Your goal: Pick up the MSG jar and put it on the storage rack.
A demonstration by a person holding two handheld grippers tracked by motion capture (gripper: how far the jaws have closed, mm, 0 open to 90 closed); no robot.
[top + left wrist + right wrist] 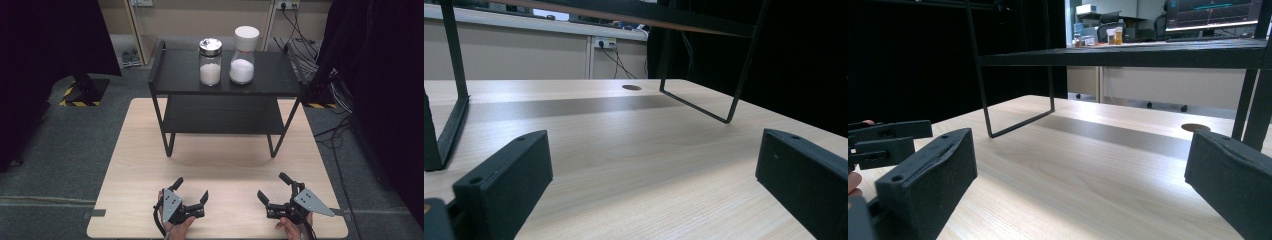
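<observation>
Two tiers make up the black shelf rack [225, 95] standing at twelve o'clock on the pale worktop [220, 165]. On its top tier stand a white-capped jar [243, 55] and, just beside it at nine o'clock, a metal-lidded jar [210, 62], both part-filled with white grains. Well apart, at six o'clock, the left gripper [192, 192] and right gripper [272, 187] rest low, jaws spread, holding nothing.

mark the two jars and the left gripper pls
Jar with metal lid [210, 72], high view, on the white powder in its lower half.
Jar with white lid [242, 70], high view, on the white contents.
Left gripper [189, 193], high view, midway between its open fingertips.
</observation>
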